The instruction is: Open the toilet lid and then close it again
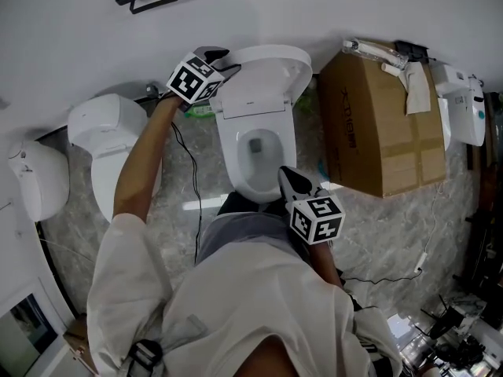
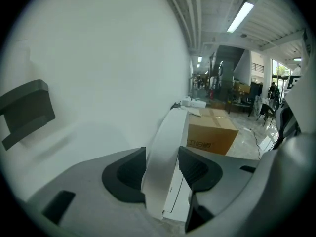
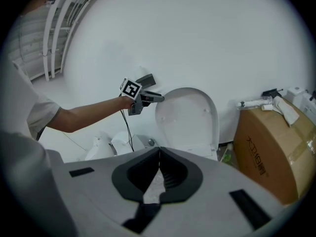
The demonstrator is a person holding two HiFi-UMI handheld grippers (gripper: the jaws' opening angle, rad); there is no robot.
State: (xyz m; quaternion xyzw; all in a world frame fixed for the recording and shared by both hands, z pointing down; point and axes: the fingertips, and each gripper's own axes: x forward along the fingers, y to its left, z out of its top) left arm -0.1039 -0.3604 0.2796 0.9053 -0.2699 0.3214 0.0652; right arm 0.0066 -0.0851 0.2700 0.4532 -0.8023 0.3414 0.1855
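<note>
- The toilet lid [image 1: 263, 73] is seen raised, leant back against the white wall [image 1: 275, 6] above the open bowl [image 1: 255, 151].
- The left gripper [image 1: 228, 61] is set with jaws wide astride the lid's side rim, and no firm pinch is seen. The right gripper [image 1: 287, 175] is held low at the bowl's front, jaws closed together on nothing.
- For lowering, the rim is best pinched squarely. The lid is then best guided along its hinge arc and never dropped.
- The floor [image 1: 189, 210] is laid in glossy marbled tile. A cardboard box [image 1: 377, 124] is stood just beside the toilet.
</note>
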